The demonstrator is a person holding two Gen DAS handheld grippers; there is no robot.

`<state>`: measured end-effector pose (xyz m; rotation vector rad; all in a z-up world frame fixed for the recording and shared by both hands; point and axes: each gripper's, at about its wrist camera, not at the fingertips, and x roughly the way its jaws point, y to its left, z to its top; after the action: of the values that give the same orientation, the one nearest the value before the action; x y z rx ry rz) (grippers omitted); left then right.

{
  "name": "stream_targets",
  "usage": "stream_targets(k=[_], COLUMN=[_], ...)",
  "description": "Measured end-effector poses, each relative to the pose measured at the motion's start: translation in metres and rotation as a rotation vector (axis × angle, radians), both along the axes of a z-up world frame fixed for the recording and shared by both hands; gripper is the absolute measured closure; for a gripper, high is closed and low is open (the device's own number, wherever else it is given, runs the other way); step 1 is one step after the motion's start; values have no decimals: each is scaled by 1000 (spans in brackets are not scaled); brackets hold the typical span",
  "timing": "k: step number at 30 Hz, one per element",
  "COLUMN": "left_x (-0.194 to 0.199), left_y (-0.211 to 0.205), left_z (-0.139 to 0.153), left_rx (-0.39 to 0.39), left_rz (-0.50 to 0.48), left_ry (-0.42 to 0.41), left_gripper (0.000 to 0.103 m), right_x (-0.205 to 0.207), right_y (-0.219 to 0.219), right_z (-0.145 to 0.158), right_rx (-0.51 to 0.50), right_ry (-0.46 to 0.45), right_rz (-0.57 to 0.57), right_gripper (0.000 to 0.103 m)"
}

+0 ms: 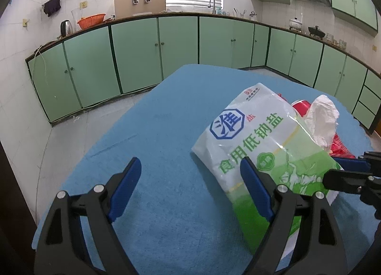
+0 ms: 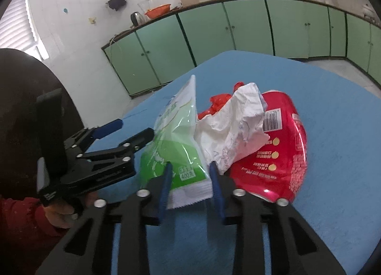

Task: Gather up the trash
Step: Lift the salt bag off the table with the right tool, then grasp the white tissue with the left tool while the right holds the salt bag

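Three pieces of trash sit bunched on the blue cloth-covered table (image 2: 333, 113): a white-and-green plastic salt bag (image 2: 176, 146), a crumpled white paper tissue (image 2: 235, 120) touching its right side, and a crushed red drink can (image 2: 283, 156) lying behind the tissue. Right hand-held gripper (image 2: 190, 168) has narrow jaws straddling the bag's near corner; can't tell if the pads press it. Left hand-held gripper (image 1: 190, 168) is wide open, empty, just left of the bag. Green cabinets (image 1: 142, 53) stand well behind.
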<state>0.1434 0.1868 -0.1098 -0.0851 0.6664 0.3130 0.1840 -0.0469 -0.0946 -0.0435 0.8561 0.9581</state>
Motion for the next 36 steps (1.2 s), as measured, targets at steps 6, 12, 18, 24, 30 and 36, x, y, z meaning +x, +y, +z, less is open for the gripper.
stream_targets(k=[6,12,18,24,30,36], left_x=[0,2,-4,-15,-19,-12], left_y=[3,4,1,0,-9,-40], left_z=[-1,0,7,24,40,45], left_rx=[-9,-8,3,2,-5,-22], left_rz=[9,6,-6,4,-5,-79], left_ry=[3,6,-8,-57,-99,-109], left_gripper=[21,21,21,21,21,21], right_x=[-7,-6,-15,-26,-33,-29], right_y=[-1,5,4,-15,-48,-90], right_z=[-1,-11,1,27,59,81], right_rx=[-1,-15,-10,43,103,125], right_ry=[0,32,-20,-83,-149,-197], right_rz=[35,45,52,6,-81,-196], right_gripper=[80,80,100,101,101,101])
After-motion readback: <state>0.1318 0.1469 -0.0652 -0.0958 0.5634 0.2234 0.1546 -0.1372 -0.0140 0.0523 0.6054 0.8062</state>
